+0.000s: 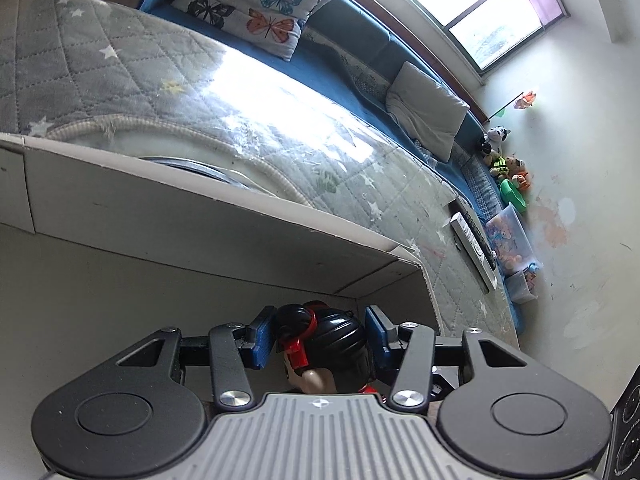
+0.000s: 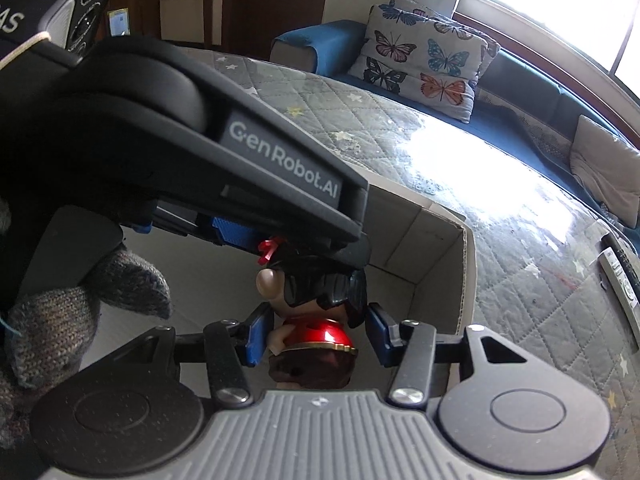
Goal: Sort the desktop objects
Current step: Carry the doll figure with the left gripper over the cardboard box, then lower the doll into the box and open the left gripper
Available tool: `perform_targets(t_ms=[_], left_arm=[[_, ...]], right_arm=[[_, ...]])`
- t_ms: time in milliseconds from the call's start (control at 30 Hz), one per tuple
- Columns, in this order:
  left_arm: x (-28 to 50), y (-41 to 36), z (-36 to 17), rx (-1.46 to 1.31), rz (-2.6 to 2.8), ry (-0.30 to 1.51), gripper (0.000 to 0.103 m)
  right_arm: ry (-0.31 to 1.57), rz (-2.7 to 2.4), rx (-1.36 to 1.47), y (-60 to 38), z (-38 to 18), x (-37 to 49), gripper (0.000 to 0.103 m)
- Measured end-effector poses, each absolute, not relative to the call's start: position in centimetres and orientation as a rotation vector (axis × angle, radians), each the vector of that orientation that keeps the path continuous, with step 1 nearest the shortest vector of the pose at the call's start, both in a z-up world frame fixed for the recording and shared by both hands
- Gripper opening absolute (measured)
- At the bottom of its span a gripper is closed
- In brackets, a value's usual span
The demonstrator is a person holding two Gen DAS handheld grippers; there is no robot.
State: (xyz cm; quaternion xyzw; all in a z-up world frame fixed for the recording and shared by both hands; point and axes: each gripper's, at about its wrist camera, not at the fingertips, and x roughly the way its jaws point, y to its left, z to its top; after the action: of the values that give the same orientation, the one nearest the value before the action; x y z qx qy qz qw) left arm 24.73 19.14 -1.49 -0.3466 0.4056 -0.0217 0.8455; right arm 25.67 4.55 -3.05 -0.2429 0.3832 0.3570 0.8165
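The little figurine point(image 2: 316, 320) looks like hard moulded plastic, light and stiff, with a glossy black hairdo, a red ribbon and a rounded red body; those shiny curves will likely slip under a careless pinch, and the ribbon and thin hair tips seem the parts most apt to snap, so the broad sides of the head or the round body are the sensible places to take it. It hangs inside the open cardboard box point(image 2: 468, 248), which sits on the quilted grey table cover point(image 2: 500, 220), near the box's right wall. The left gripper point(image 1: 319, 336) comes in from above with its blue pads point(image 1: 262, 338) on either side of the black hair, close enough that it seems to be clamped on the head, though a sliver of gap on the right pad leaves me unsure how firm that is. The right gripper point(image 2: 316, 334) has its pads spread wider than the red body, flanking it without clearly touching on the right side
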Motion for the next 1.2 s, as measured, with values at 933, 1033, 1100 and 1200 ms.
perform_targets(t_ms=[933,1033,1100,1200], left_arm=[[21.7,19.1,1.7,-0.656,0.012,0.768,0.05],[20.9,18.6,2.5,-0.621,0.027,0.757,0.05],[20.2,18.1,3.3,-0.589,0.026,0.742,0.05],[19.0,17.3,4.5,-0.545,0.024,0.717,0.05]], right_arm=[[0.746,0.81,-0.418,2.1,-1.7,23.7,0.059],[0.714,0.815,-0.401,1.1,-0.7,22.8,0.059],[0.694,0.817,-0.39,0.3,-0.1,22.2,0.059],[0.656,0.815,-0.382,-0.9,1.0,21.2,0.059]])
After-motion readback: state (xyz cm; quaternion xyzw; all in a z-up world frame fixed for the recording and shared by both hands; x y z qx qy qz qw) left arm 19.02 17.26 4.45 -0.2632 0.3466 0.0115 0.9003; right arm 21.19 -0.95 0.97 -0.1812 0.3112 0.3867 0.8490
